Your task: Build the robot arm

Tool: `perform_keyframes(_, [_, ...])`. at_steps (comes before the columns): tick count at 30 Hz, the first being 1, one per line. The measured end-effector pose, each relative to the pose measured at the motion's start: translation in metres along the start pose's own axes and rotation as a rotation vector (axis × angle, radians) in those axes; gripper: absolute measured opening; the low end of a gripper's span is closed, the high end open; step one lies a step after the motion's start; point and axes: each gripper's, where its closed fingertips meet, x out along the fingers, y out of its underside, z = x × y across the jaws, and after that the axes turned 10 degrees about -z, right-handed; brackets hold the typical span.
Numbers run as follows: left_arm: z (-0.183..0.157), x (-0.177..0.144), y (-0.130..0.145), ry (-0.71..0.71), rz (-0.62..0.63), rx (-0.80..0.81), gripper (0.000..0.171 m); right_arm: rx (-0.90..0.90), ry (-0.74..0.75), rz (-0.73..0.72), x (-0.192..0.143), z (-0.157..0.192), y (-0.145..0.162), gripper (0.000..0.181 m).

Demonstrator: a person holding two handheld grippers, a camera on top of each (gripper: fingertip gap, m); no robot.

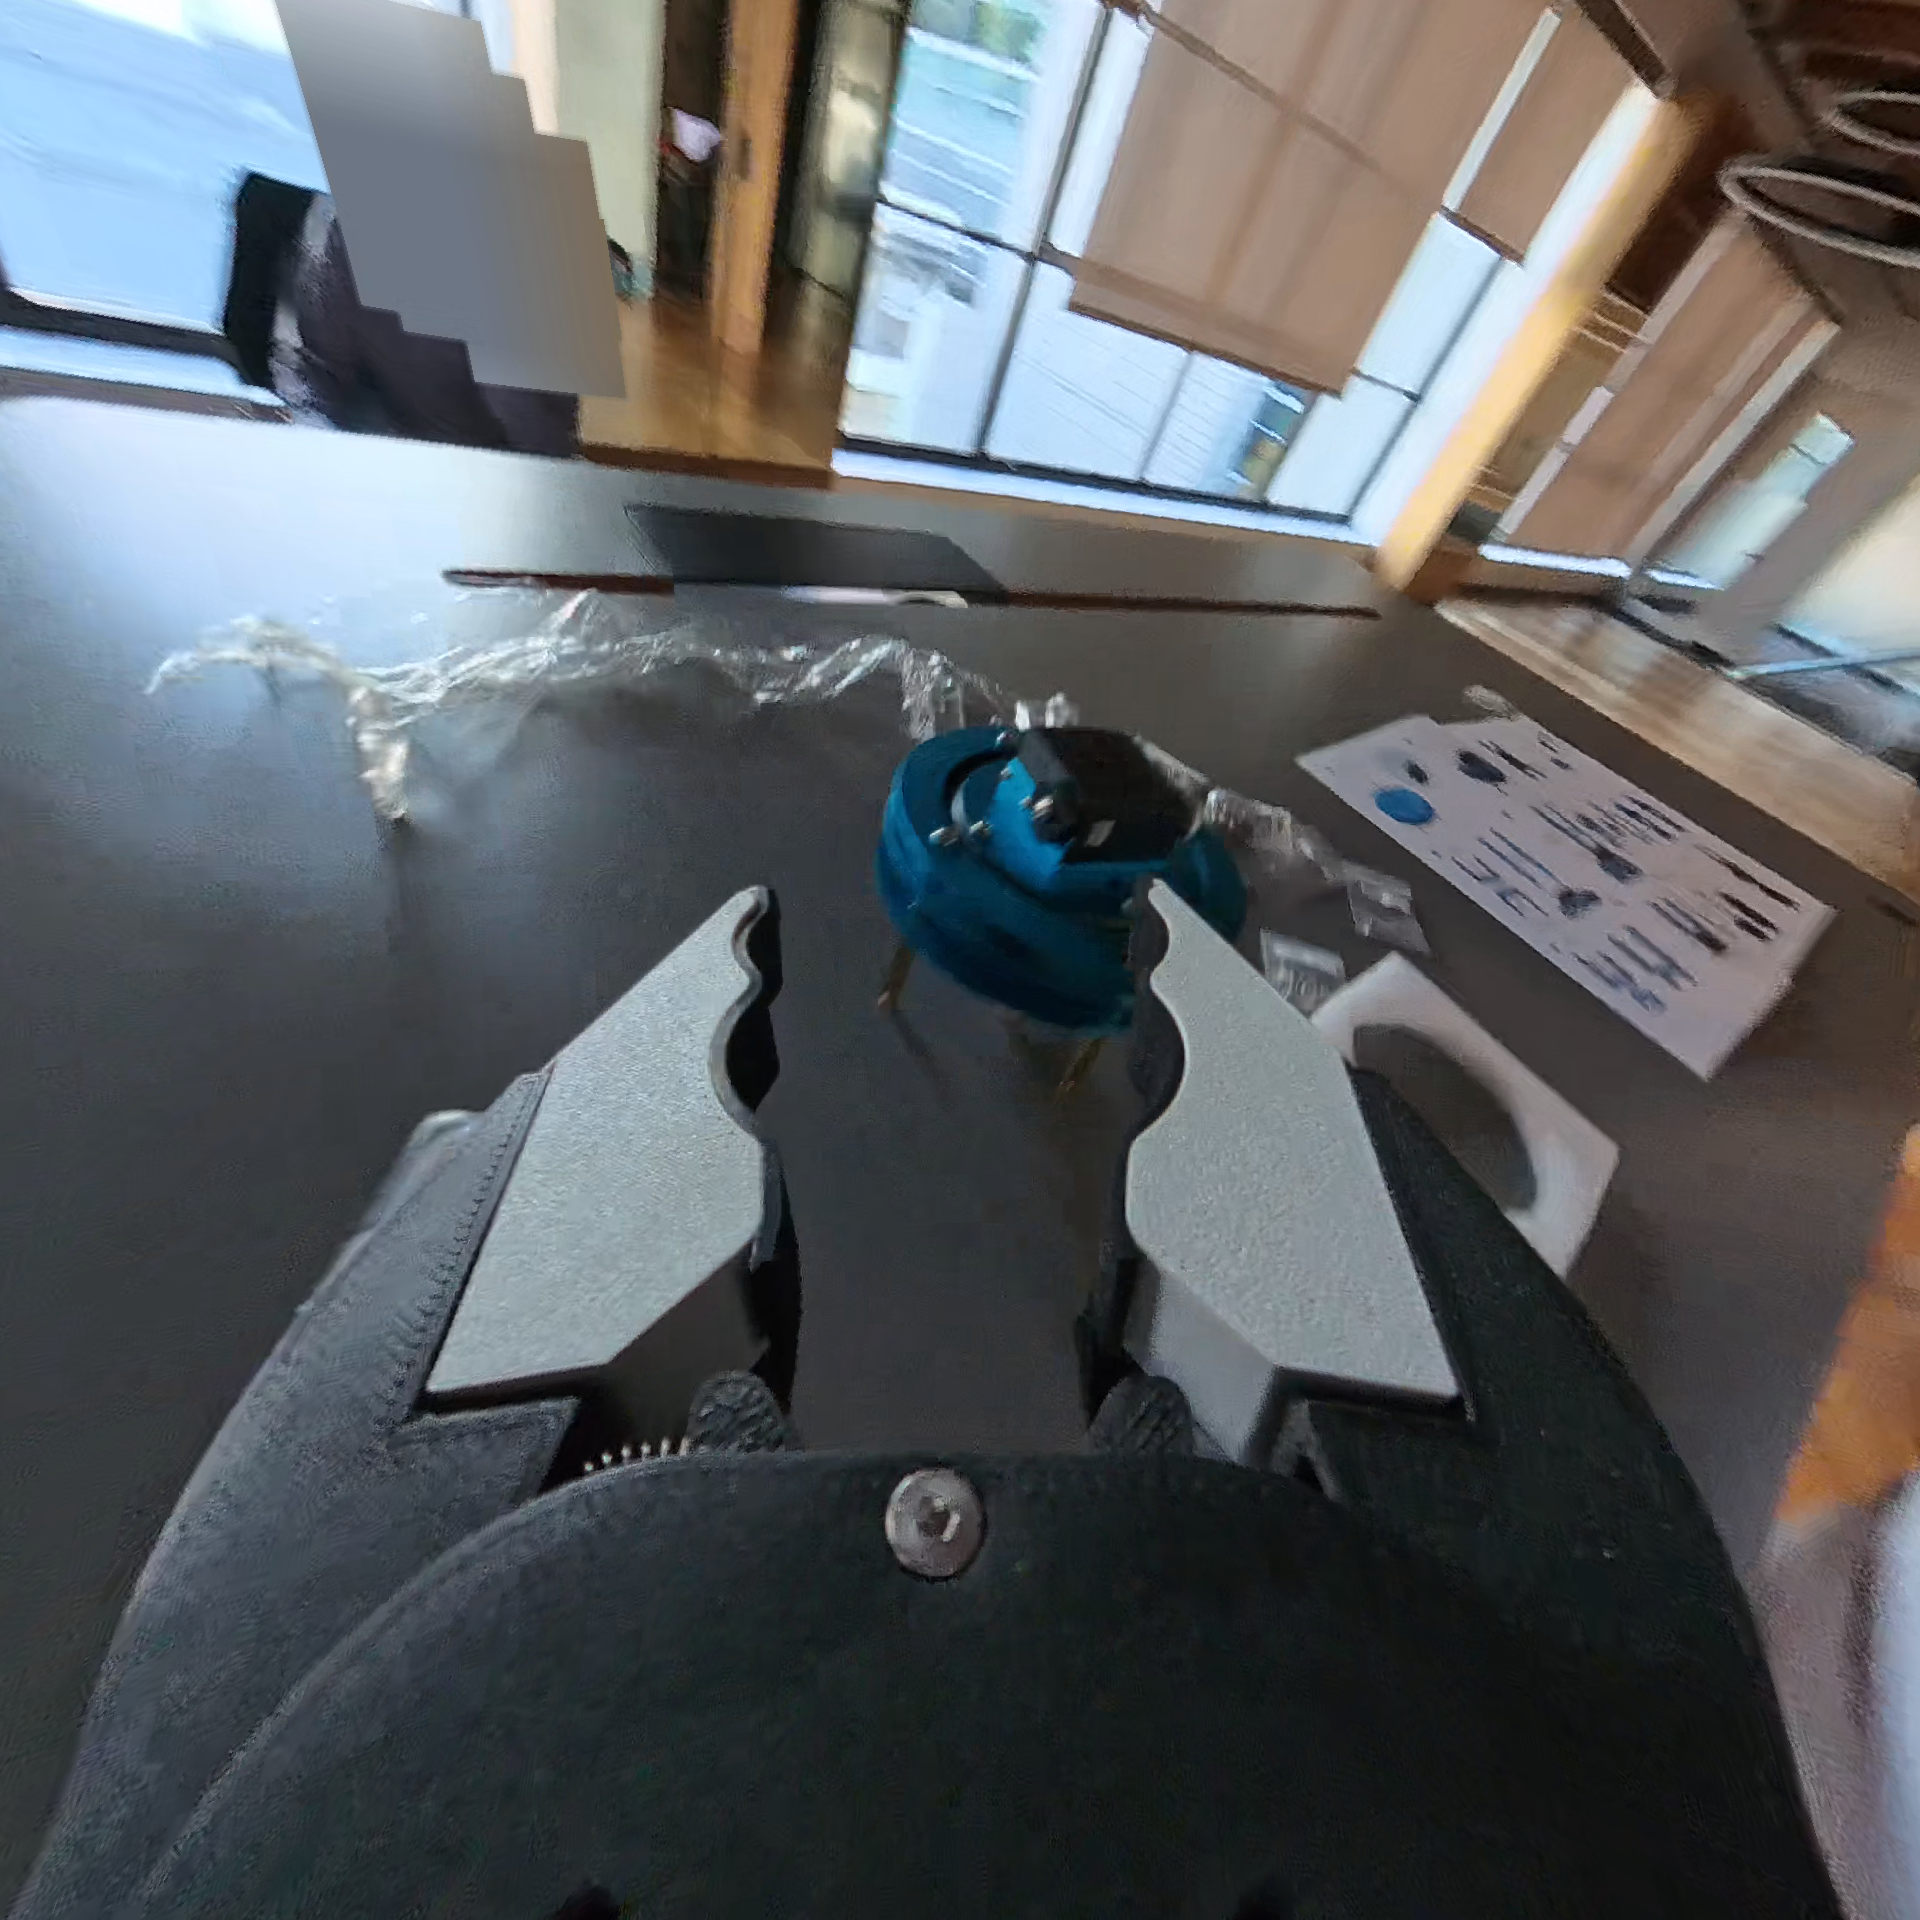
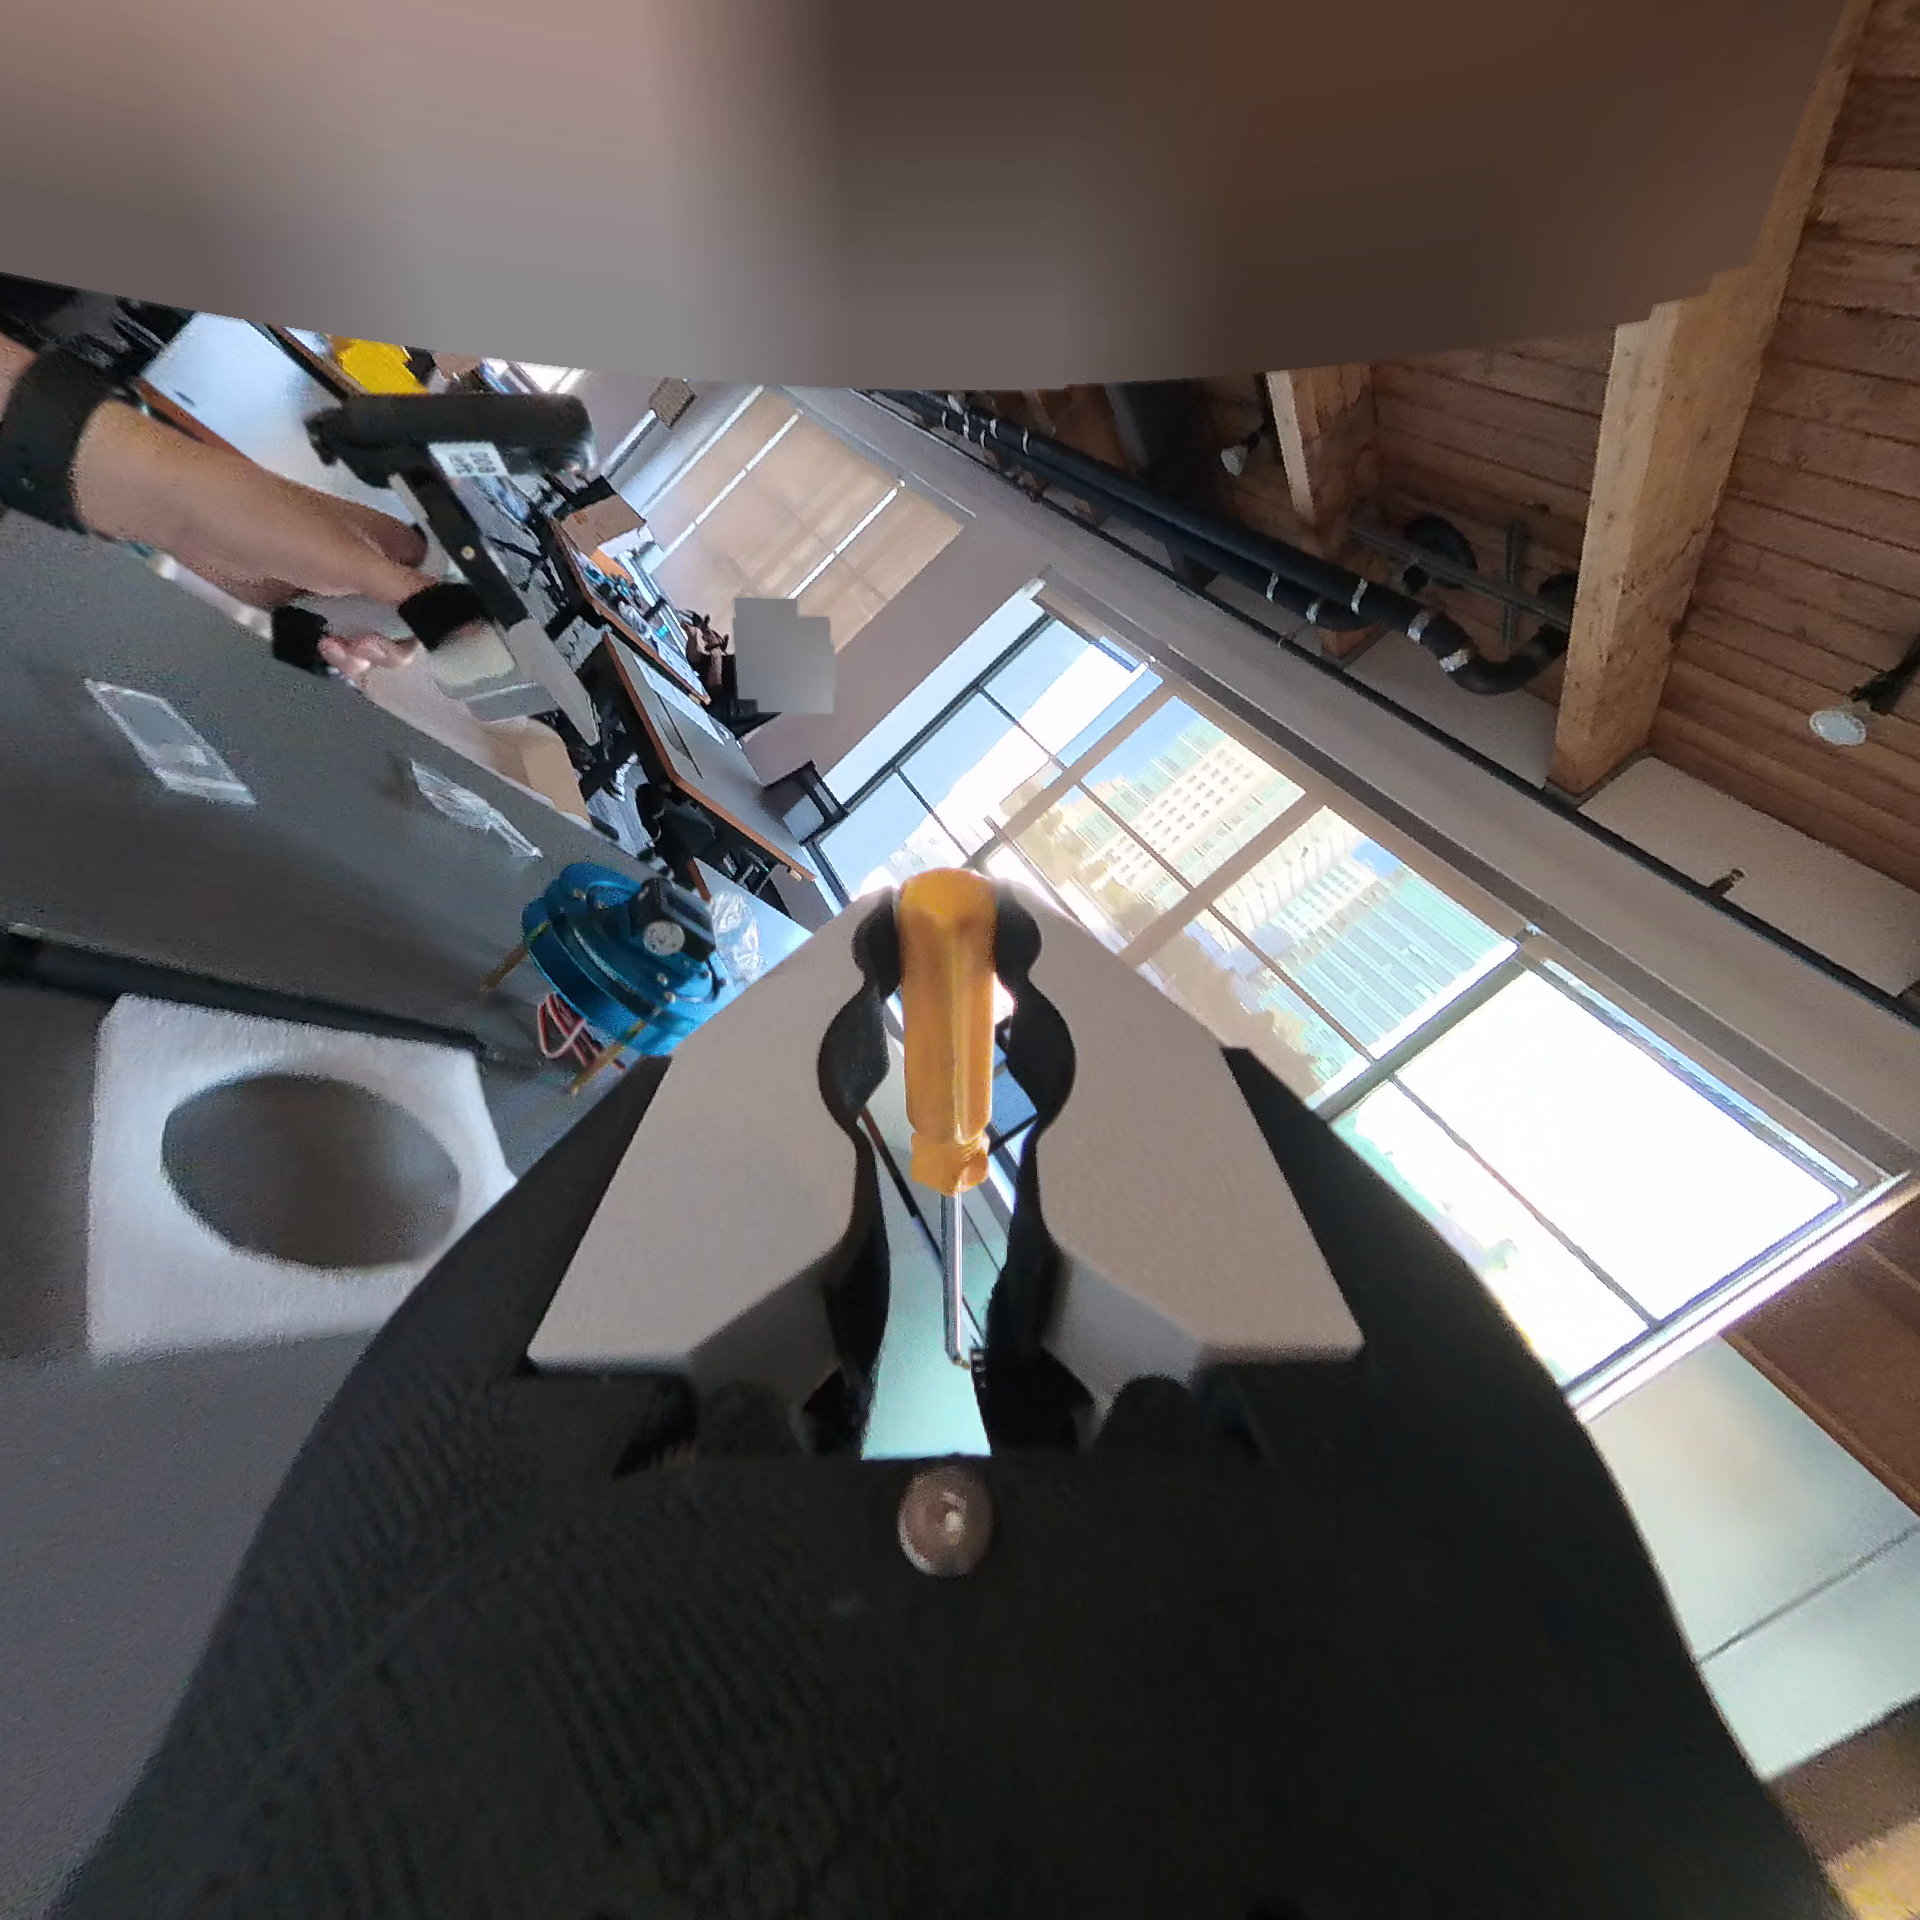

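Observation:
A round blue plastic assembly [image 1: 997, 894] with a black motor on top stands on thin brass legs on the dark table [image 1: 312, 935]. My left gripper [image 1: 956, 904] is open and empty, its fingertips just short of the assembly. My right gripper [image 2: 951, 935] is shut on a small screwdriver [image 2: 945, 1039] with an orange handle, the metal shaft pointing back toward the camera. It is tilted up, off to the right of the assembly [image 2: 623, 966]. The left gripper and the hand holding it also show far off in the right wrist view [image 2: 457, 499].
A white foam block [image 1: 1475, 1112] with a round hole lies right of the assembly, also in the right wrist view [image 2: 281, 1174]. Crumpled clear plastic wrap [image 1: 540, 665] lies behind. A printed sheet [image 1: 1579, 873] and small clear bags [image 1: 1299, 966] lie to the right. Some 40 cm of space lies between my two pairs of fingers.

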Motion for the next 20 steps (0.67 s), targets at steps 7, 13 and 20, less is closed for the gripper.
perform_keyframes(7, [0.099, -0.059, -0.011, 0.281, 0.107, 0.057, 0.061, -0.089, 0.117, 0.106, 0.132, 0.069, -0.001, 0.016])
perform_keyframes(13, [0.112, -0.081, -0.005, 0.605, 0.105, -0.035, 0.060, -0.101, 0.238, 0.219, 0.220, 0.099, 0.011, 0.016])
perform_keyframes(20, [0.140, -0.074, 0.026, 0.775, 0.084, -0.114, 0.060, -0.130, 0.429, 0.330, 0.252, 0.092, 0.041, 0.015])
